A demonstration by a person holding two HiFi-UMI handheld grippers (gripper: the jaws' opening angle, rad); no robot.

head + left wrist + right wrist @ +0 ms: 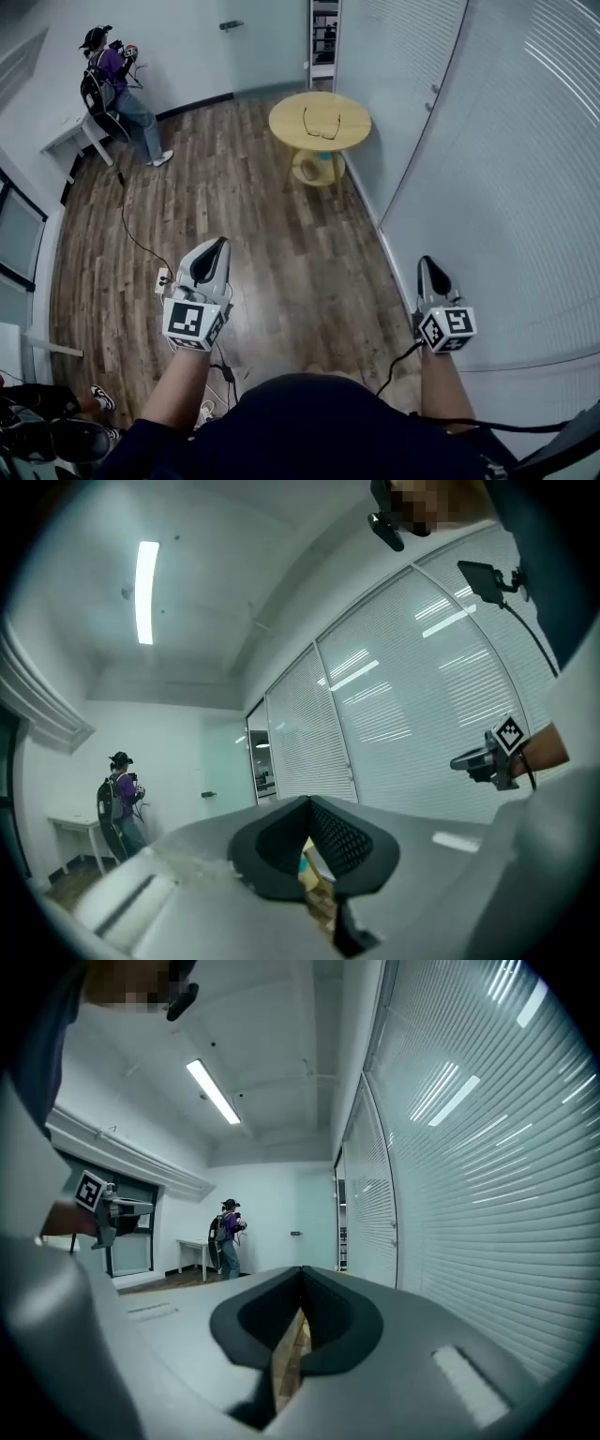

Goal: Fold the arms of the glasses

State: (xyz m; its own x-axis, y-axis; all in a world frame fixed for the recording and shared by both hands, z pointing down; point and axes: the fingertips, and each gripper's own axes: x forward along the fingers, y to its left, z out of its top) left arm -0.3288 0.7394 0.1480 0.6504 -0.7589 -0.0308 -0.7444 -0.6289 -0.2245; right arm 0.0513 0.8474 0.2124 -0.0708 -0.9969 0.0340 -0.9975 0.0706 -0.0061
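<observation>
Glasses [322, 124] lying on the round table [349, 105], both grippers held well apart from them.

The glasses are seen with arms unfolded, far across the wood floor [253, 206]. The left gripper [219, 246] and right gripper [426, 262] are held near the body, each with jaws closed tip to tip and nothing gripped. A person [117, 70] is seen at the far left wall.
</observation>
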